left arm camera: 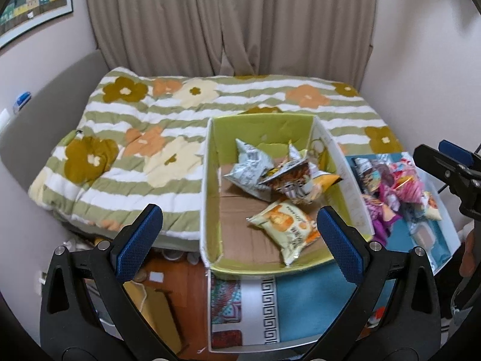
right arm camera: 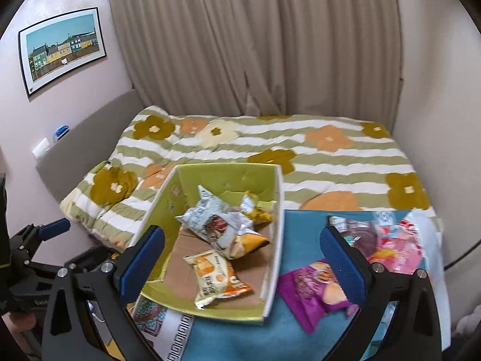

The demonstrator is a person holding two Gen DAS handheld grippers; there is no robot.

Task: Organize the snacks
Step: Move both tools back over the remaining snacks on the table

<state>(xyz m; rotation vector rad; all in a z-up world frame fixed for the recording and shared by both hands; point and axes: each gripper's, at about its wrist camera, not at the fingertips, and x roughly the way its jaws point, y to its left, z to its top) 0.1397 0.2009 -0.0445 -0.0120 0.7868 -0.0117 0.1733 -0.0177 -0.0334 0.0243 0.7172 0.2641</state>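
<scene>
A green cardboard box [left arm camera: 210, 186] [right arm camera: 272, 270] stands open on a blue patterned cloth. Inside lie silver snack bags [left arm camera: 249, 168] [right arm camera: 207, 213] at the back and a yellow-orange snack bag [left arm camera: 285, 225] [right arm camera: 213, 273] near the front. Loose snacks lie right of the box: a purple bag [right arm camera: 312, 294] and pink packets [left arm camera: 402, 186] [right arm camera: 396, 246]. My left gripper [left arm camera: 240, 237] is open above the box's front, nothing between its fingers. My right gripper [right arm camera: 243, 255] is open too, over the box's right wall and the purple bag. The right gripper [left arm camera: 451, 168] also shows at the left wrist view's right edge.
A bed with a green-striped floral quilt [left arm camera: 150, 138] [right arm camera: 330, 156] lies behind the box, with beige curtains [left arm camera: 228, 21] beyond. The blue cloth [left arm camera: 309, 294] [right arm camera: 270, 337] covers a raised surface whose left edge drops to a wooden floor [left arm camera: 180, 307]. The left gripper [right arm camera: 45, 231] shows at the right wrist view's left edge.
</scene>
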